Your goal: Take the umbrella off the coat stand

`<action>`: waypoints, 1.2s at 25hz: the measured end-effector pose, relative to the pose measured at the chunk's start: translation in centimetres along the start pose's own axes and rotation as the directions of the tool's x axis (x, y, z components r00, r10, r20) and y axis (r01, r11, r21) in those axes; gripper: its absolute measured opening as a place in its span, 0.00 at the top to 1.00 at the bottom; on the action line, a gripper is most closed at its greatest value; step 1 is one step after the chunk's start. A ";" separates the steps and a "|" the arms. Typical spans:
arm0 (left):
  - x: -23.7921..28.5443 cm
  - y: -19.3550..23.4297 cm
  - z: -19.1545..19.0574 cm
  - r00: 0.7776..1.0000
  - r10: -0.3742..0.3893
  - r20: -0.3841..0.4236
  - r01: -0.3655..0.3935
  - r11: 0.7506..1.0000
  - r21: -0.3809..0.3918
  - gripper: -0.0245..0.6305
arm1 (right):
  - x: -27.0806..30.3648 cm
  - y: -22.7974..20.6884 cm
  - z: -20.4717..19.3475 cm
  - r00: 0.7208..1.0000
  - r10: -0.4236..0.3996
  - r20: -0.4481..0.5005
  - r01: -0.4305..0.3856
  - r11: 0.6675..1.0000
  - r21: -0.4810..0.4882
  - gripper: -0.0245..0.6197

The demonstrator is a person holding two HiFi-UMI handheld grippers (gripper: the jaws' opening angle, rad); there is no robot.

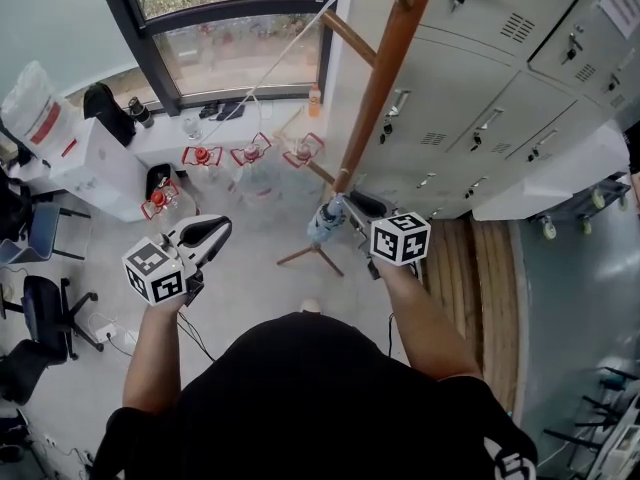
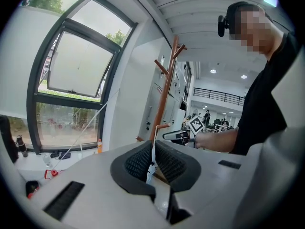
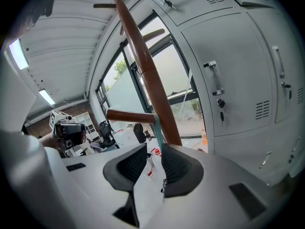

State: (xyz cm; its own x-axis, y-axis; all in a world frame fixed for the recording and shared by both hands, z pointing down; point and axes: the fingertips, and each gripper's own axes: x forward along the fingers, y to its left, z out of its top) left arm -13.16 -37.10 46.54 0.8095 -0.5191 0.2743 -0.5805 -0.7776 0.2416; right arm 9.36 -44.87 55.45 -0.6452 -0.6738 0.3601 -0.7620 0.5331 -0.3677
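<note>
A brown wooden coat stand [image 1: 375,88] rises next to the grey lockers. A folded light-blue umbrella [image 1: 325,223] hangs low on it by a teal strap [image 3: 157,132] looped over a short peg [image 3: 128,116]. My right gripper [image 1: 350,208] is right at the umbrella's top. In the right gripper view my right gripper [image 3: 152,151] stands open with a narrow gap, and the strap runs down between the jaws against the right-hand pad. My left gripper [image 1: 215,230] hovers well left of the stand, shut and holding nothing, and faces the pole [image 2: 164,99] from a distance.
Grey lockers [image 1: 500,98] stand right behind the stand. Water bottles with red caps [image 1: 250,153] sit on the floor under the window. A white cord [image 1: 270,68] slants across the window. Office chairs [image 1: 40,308] are at the left. The stand's legs [image 1: 310,253] splay out below the umbrella.
</note>
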 end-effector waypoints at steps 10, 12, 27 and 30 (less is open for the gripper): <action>0.2 1.1 -1.4 0.999 0.022 -0.031 -0.023 0.999 -0.024 0.92 | 3.2 -1.9 -2.5 0.999 0.000 -0.042 0.002 0.999 0.046 0.79; 0.2 1.1 -1.8 0.999 0.021 -0.041 -0.022 0.999 -0.030 0.92 | 3.7 -2.0 -2.7 0.999 0.000 -0.047 0.002 0.999 0.045 0.79; -0.2 1.6 -3.9 0.997 0.054 -0.051 -0.057 0.996 -0.061 0.92 | 5.6 -1.9 -2.9 0.997 0.020 -0.071 -0.019 1.000 0.011 0.80; -0.2 1.8 -4.2 0.997 0.059 -0.052 -0.062 0.996 -0.068 0.92 | 5.8 -1.9 -2.9 0.997 0.020 -0.072 -0.019 1.000 0.009 0.80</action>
State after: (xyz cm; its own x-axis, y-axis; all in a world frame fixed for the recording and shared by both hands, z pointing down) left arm -14.76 -36.88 50.83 0.7685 -0.5448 0.3357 -0.6343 -0.7180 0.2868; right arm 6.93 -48.30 60.67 -0.6627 -0.6242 0.4139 -0.7488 0.5414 -0.3825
